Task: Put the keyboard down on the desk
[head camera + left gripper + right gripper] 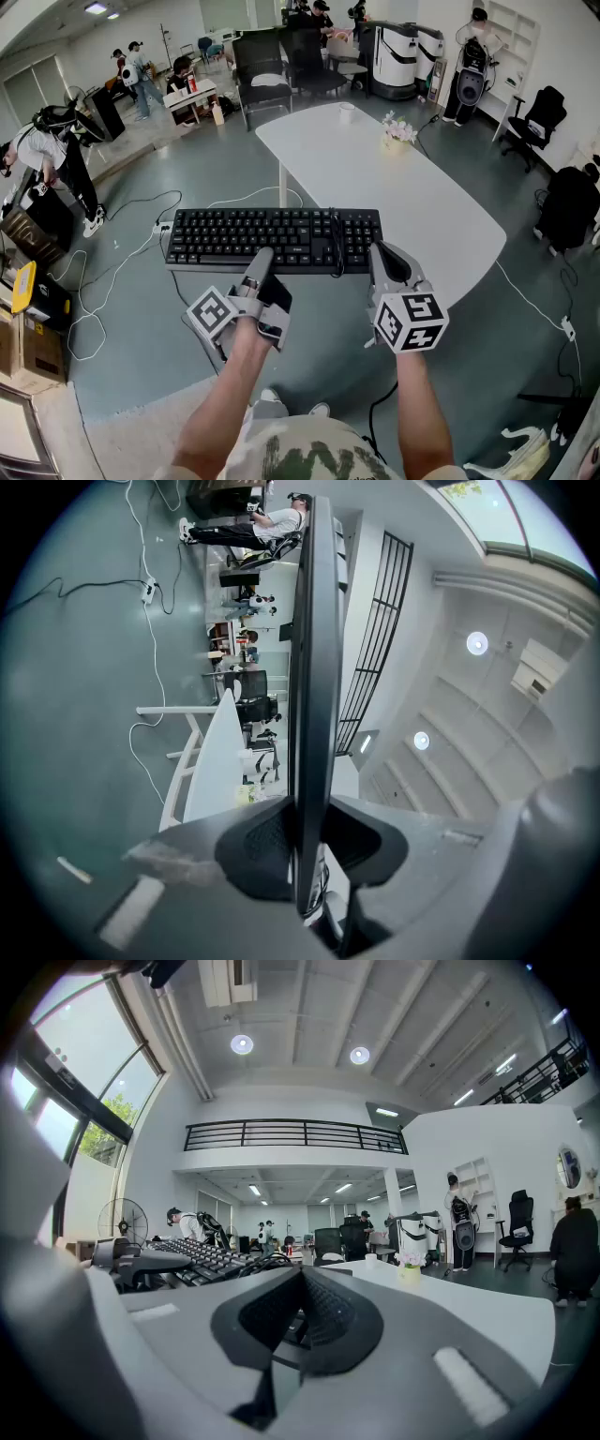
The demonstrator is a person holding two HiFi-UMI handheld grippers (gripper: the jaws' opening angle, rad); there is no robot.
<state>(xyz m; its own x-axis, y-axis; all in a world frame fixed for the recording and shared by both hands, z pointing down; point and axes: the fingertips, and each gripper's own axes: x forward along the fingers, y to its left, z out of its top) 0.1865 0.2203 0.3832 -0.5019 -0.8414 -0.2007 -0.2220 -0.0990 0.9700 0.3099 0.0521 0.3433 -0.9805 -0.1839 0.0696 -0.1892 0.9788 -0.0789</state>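
A black keyboard (272, 236) hangs level in the air at the near left corner of the white desk (412, 202), its right end over the desk's edge and the rest over the floor. My left gripper (261, 267) is shut on its near edge left of the middle. In the left gripper view the keyboard (314, 667) shows edge-on, pinched between the jaws of the left gripper (305, 855). My right gripper (384, 262) clamps the near right end. In the right gripper view the keys (202, 1260) stretch away to the left of the right gripper (298, 1321). The keyboard's cable (335, 246) lies across its keys.
A white cup (346, 112) and a small flower pot (397, 131) stand at the desk's far end. Cables and a power strip (161, 227) lie on the floor to the left. Black chairs (262, 80) stand behind the desk, another (569, 206) to the right. Several people stand about.
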